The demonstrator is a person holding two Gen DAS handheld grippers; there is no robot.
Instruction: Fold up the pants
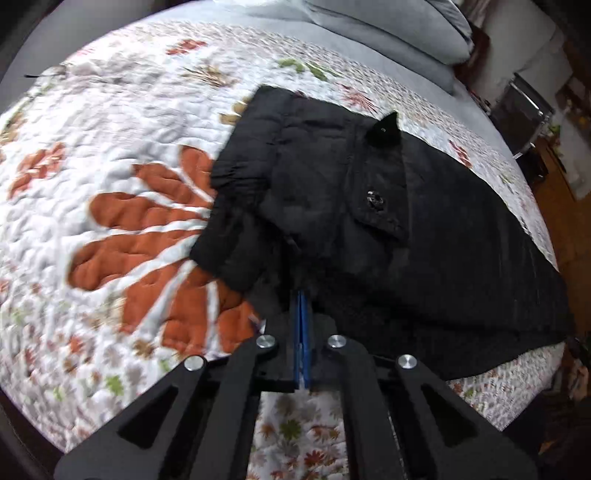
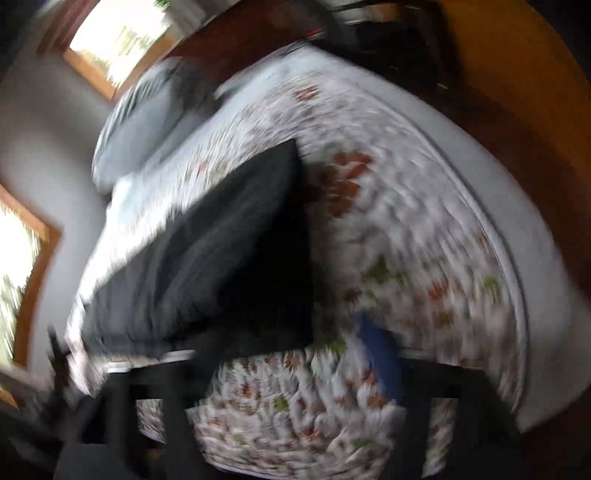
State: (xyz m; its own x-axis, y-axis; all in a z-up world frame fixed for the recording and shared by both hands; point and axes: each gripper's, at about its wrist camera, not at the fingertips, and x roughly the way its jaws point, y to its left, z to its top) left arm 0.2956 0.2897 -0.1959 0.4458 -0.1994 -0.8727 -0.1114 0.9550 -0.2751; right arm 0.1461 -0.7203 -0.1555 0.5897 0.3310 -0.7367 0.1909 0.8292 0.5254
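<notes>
A bed covered by a floral quilt (image 1: pixel 122 122) fills both views, with grey pillows (image 1: pixel 388 29) at its far end and windows (image 2: pixel 118 37) beyond. Nearest, the left gripper (image 1: pixel 303 295) has its blue pads pressed together, and black cloth appears pinched at their tips, though dark fabric hides the contact. The right gripper (image 2: pixel 295 347), seen through heavy blur, has its fingers wide apart with only quilt between them; one blue pad (image 2: pixel 380 354) is visible. The pants (image 1: pixel 388 229) lie on the quilt just ahead of the left gripper, waist end with its button (image 1: pixel 375 201) doubled over nearby, the legs running away to the right in the left view, so the long axis lies diagonally across the bed. Risks, as judged: with one hand free, a one-sided pull could skew the fold or drag the stack out of line; a thin pinch could slip and drop the layer.
</notes>
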